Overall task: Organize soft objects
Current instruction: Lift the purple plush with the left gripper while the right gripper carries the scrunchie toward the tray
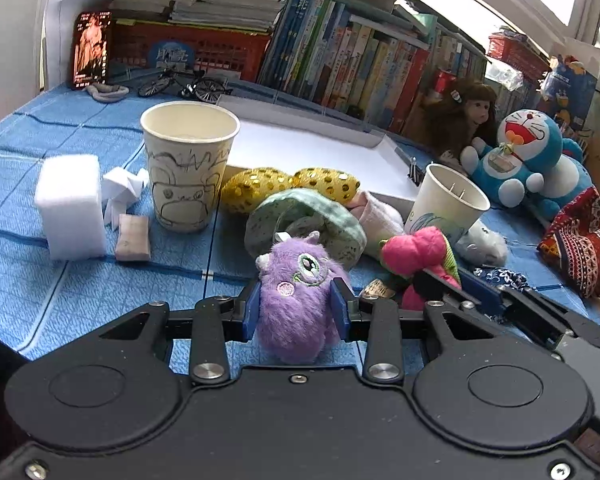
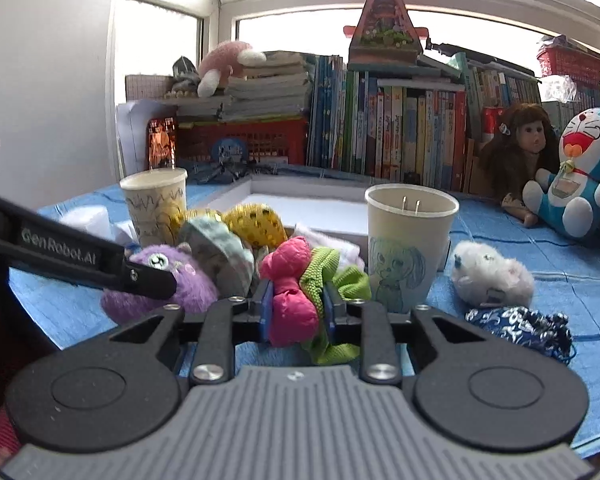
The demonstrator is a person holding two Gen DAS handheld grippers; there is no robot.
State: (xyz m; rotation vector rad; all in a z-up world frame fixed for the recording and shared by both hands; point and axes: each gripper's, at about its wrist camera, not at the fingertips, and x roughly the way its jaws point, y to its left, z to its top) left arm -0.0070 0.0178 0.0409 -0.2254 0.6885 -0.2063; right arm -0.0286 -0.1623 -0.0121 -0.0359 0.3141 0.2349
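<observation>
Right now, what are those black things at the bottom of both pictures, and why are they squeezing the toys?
They are two hand-held grabbers, each with a camera looking out along its two fingers. One picture comes from the left gripper, the other from the right gripper. The left one is pinching a fluffy purple toy. The right one is pinching a pink and green toy. On the blue cloth stand two paper cups with drawings, plus a gold sequin toy, a white plush, white sponge blocks and a blue cat doll. Books line the back.
</observation>
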